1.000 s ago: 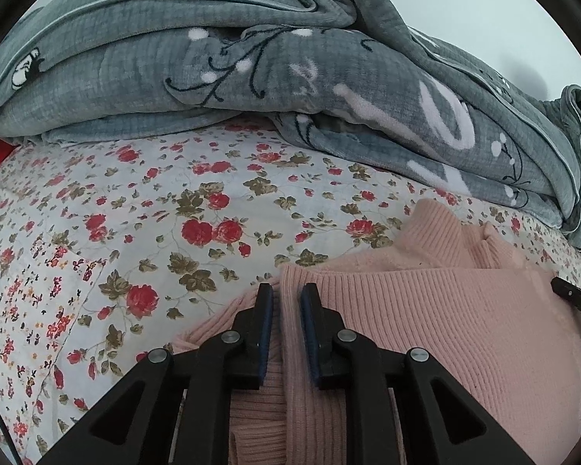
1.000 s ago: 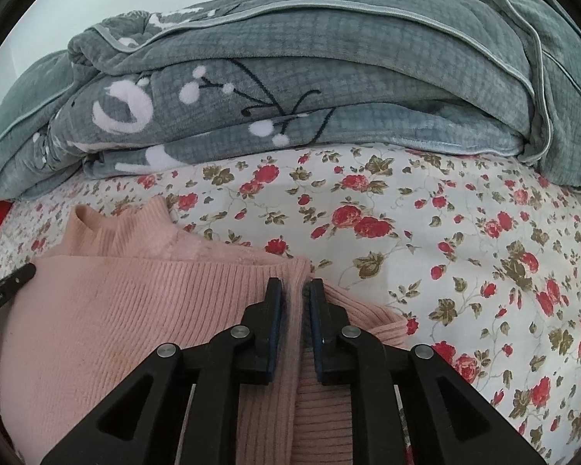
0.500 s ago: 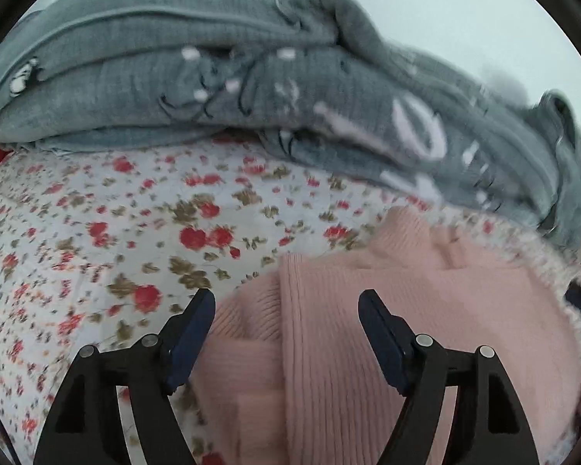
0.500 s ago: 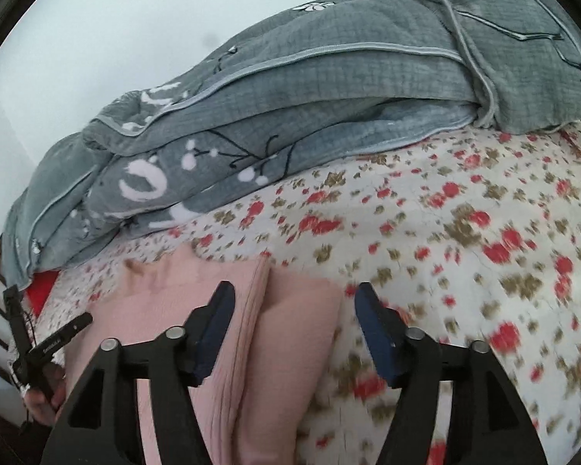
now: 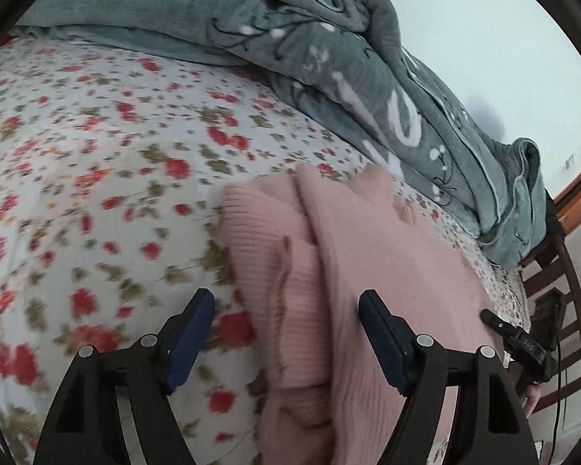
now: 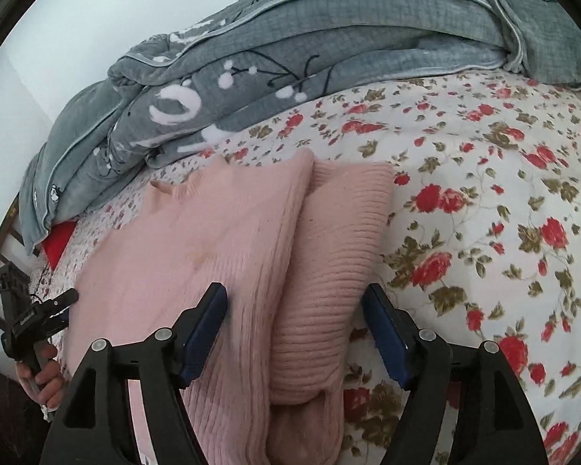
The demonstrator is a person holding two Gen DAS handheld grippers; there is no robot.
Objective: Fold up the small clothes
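A pink ribbed sweater (image 5: 387,255) (image 6: 213,240) lies flat on the floral sheet, collar toward the grey quilt. One sleeve (image 5: 263,248) (image 6: 341,232) is folded lengthwise along each side of its body. My left gripper (image 5: 288,310) is open just above the left fold; its pads touch nothing. My right gripper (image 6: 296,298) hovers over the right fold, jaws still opening, and the knit between them is not pinched. Each view also catches the other gripper at its edge: the right gripper (image 5: 515,341) and the left gripper (image 6: 38,317).
A bunched grey quilt (image 5: 329,58) (image 6: 329,38) is heaped along the far side. The floral sheet (image 5: 97,155) (image 6: 484,193) spreads out to both sides. A dark wooden frame (image 5: 561,290) stands past the bed's edge. A red item (image 6: 58,244) peeks from under the quilt.
Both grippers were shut on the sweater's folded edges a second ago. They have let go, opened wide and drawn back, each rolling a little. The sweater stays folded on the sheet.
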